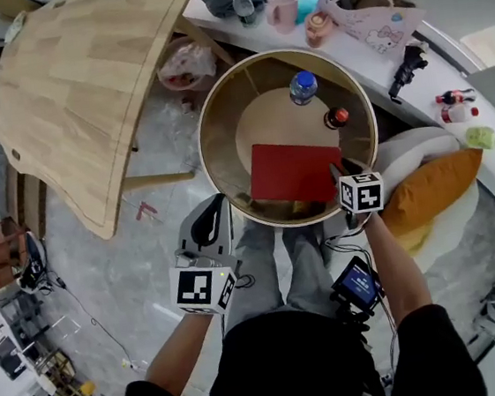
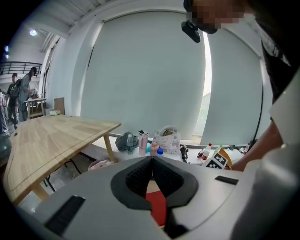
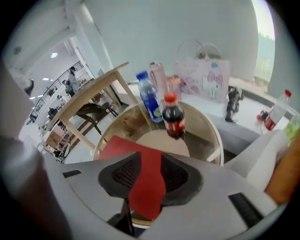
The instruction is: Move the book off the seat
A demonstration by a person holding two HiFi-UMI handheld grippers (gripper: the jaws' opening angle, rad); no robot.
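Clamping my right gripper [image 3: 146, 164] on red book [image 1: 296, 171] near edge, seat's [image 1: 204, 140] 5 o'clock | left gripper [image 2: 151, 165] clenched, empty | book likely light, stiff, slick; pinch deep.

1. Left tongs [image 1: 216, 207]: jaws pressed together with nothing between them, forearm reaching forward beside the left leg.
2. Right tongs [image 1: 341, 177]: jaws clamped on the red book [image 1: 293, 171] edge, arm stretched forward.
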